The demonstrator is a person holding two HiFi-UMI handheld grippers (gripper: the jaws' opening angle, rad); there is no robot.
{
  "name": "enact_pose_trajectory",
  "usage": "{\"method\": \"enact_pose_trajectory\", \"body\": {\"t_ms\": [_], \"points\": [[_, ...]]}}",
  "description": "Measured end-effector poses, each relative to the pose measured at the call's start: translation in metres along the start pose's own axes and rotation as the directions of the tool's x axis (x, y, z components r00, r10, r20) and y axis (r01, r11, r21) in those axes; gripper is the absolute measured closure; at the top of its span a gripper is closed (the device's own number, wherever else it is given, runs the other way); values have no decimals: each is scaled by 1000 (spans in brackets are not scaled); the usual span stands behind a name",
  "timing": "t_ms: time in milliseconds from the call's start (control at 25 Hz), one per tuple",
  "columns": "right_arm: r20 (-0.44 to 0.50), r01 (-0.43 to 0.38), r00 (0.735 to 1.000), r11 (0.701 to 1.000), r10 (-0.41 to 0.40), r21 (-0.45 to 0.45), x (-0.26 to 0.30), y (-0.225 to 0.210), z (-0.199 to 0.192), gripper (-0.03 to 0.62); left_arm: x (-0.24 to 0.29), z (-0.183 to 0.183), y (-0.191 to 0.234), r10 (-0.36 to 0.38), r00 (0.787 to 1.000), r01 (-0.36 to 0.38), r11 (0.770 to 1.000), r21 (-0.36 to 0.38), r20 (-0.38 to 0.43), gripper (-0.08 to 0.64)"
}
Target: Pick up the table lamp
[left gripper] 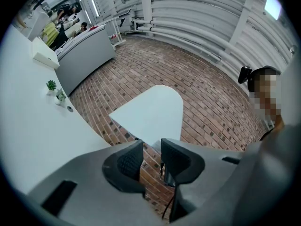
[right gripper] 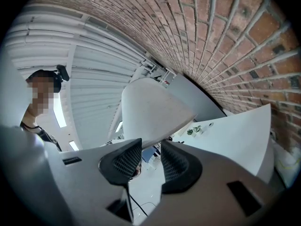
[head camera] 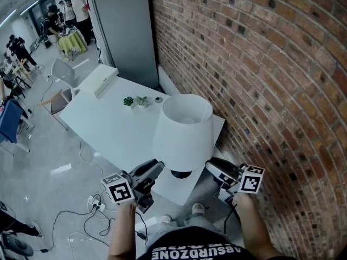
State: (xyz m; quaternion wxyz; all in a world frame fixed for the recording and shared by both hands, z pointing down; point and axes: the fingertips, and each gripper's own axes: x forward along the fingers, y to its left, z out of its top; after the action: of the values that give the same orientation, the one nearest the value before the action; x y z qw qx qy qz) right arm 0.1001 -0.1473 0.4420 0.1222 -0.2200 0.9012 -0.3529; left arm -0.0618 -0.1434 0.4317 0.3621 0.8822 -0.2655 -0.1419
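lamp: white table lamp (head camera: 181, 134) at the near corner of the white surface (head camera: 108, 126), near the brick wall (head camera: 260, 64); can't tell if its dark base (head camera: 180, 174) sits on the surface or is just off it
shade (right gripper: 153, 109): wide tapered drum, matte white, smooth, open at the top; looks thin, probably dents easily
left gripper (left gripper: 151, 147): released, jaws part way apart, brick shows through the gap; level, under the shade on the lamp's left
right gripper (right gripper: 151, 147): also released, ribbed dark pads apart, under the shade on the lamp's right
in the gap: a thin small part (left gripper: 162, 169) and a cord (left gripper: 169, 204) next to one pad; the right gripper view shows much the same; too small to name
step: I read this as lining up the grasp, lift not yet made
how: take the stem or base, not the shade; close both sides evenly, lift straight up, keep it upright; looks top-heavy, so it may tip; watch the cord for snagging on the surface edge
rest: two small potted plants (head camera: 135, 101) and a long white box (head camera: 98, 80) farther along the surface, well apart from the lamp
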Motion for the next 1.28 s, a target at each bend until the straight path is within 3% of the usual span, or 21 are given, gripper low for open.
{"method": "enact_pose_trajectory", "body": {"t_ms": [1280], "points": [[-10,13,1000,999,-14,-29,-8,4,-3,468,1,-4,-7,-2,1000,2,1000,2,-5,439]]}}
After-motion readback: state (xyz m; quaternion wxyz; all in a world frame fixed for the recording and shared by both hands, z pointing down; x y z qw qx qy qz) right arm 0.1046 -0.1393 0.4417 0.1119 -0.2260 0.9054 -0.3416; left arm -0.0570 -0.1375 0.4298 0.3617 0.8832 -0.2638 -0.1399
